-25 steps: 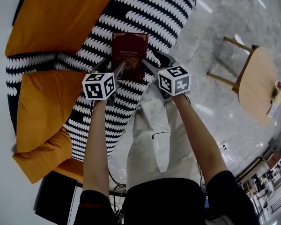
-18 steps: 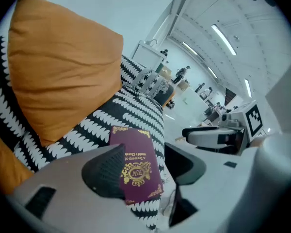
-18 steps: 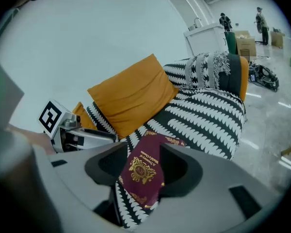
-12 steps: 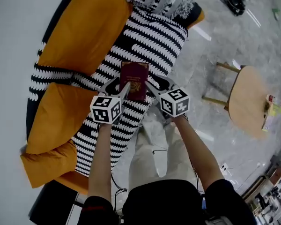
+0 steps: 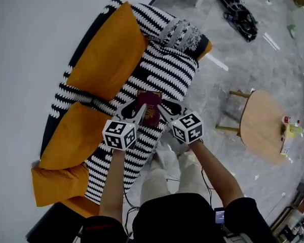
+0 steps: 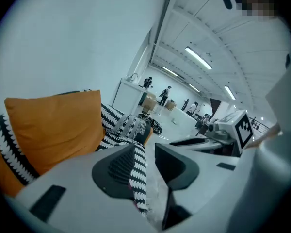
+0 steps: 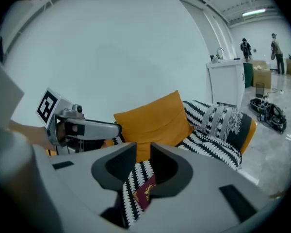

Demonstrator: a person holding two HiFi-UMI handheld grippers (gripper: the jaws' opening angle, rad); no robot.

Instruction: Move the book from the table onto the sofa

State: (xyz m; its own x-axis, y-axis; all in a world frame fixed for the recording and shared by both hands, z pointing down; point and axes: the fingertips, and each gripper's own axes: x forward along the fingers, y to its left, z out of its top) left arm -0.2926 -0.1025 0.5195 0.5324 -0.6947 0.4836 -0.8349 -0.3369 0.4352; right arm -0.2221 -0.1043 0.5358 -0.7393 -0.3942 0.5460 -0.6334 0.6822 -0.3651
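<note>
The dark red book (image 5: 150, 108) lies flat on the sofa's black-and-white patterned seat (image 5: 167, 70). My left gripper (image 5: 136, 110) and right gripper (image 5: 166, 109) hang side by side above its two long edges, clear of it. Both have just been closing their jaws, with a gap left and nothing between them. In the right gripper view the book (image 7: 145, 192) shows far below the right gripper (image 7: 143, 155), and the left gripper's arm crosses at the left. The left gripper (image 6: 146, 152) frames only patterned sofa cover.
Two orange cushions (image 5: 109, 52) (image 5: 73, 135) lean on the sofa back by the white wall. A round wooden table (image 5: 261, 125) with small items (image 5: 289, 133) stands on the grey floor to the right. Dark gear (image 5: 240, 16) lies on the floor farther off.
Both grippers have risen off the book, which stays on the sofa seat. Their jaws stand narrower than before. The head view has pulled back and shows more of the room.
</note>
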